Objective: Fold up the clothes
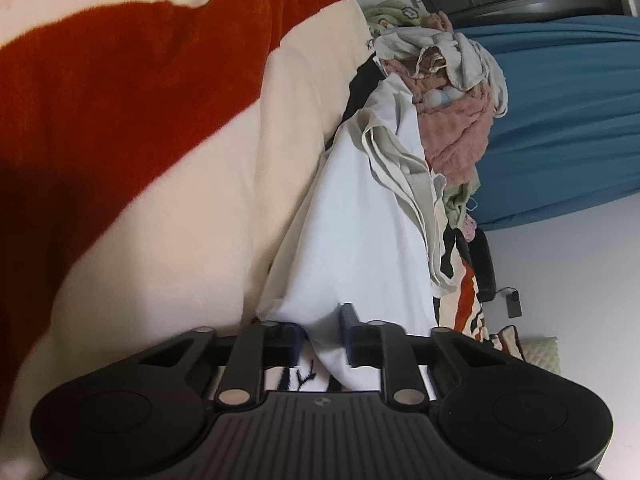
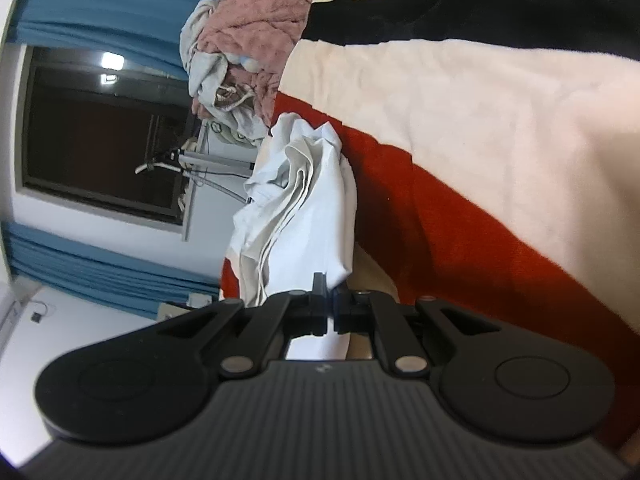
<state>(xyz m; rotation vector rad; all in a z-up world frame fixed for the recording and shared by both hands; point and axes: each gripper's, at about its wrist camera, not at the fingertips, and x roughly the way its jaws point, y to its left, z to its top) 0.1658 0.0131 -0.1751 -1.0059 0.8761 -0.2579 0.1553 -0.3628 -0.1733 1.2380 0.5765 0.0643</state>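
Both grippers pinch the white garment (image 1: 352,240): left gripper (image 1: 324,338) on one bunched end, right gripper (image 2: 330,306) on another, over the striped blanket (image 2: 480,140).

The fuzzy cream, red and black fleece blanket (image 1: 168,128) looks matt; the smooth pale-white cotton garment (image 1: 360,240) lies creased; at one o'clock, a nubbly pink terry towel (image 1: 460,136).

Legible text: none. Small dark lettering at edge of cream and red blanket (image 1: 369,45), too small to read; dark marks on fabric behind left gripper (image 1: 323,334), unreadable
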